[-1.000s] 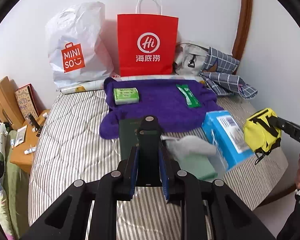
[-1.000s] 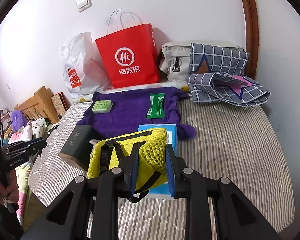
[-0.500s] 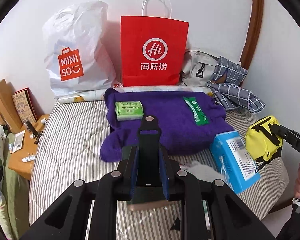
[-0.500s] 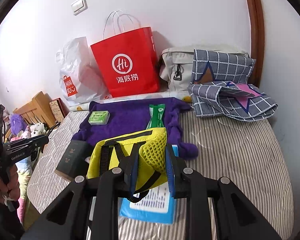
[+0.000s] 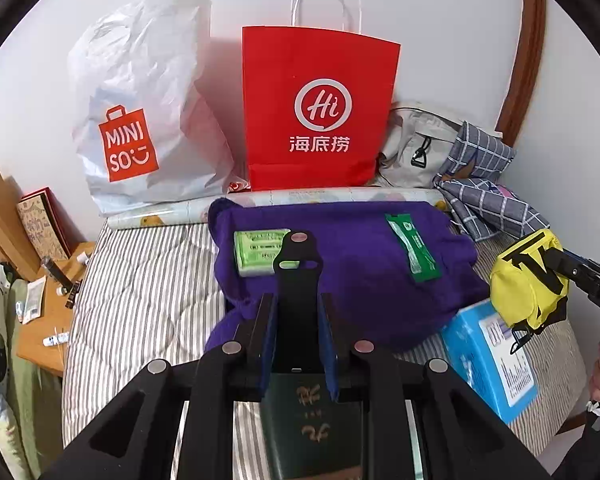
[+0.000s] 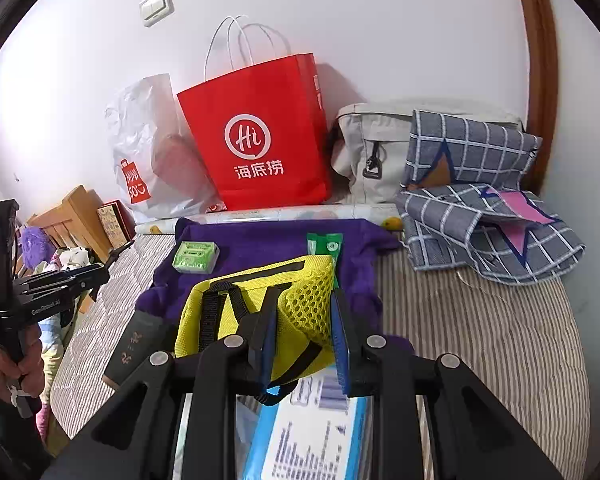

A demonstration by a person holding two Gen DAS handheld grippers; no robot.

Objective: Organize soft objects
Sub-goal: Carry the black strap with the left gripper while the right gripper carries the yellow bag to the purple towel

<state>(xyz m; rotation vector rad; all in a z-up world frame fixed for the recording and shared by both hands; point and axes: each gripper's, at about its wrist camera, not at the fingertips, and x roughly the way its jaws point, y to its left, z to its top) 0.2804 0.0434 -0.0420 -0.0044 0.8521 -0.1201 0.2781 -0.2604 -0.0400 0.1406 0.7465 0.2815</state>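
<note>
Tongs [image 6: 304, 336] around yellow pouch [image 6: 256, 316] (right hand)

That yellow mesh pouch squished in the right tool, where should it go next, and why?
Probably carry it forward to the red paper bag. The right tool is shut on the yellow mesh pouch, held in the air above the purple fuzzy towel, and the upright bag by the wall looks open at the top. That's my guess.

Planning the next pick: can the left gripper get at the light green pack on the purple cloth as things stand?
Probably not yet. The path to the light green pack looks clear, straight ahead on the purple cloth, but the left gripper is shut on a black strap piece, so it would have to put that down first.
</note>
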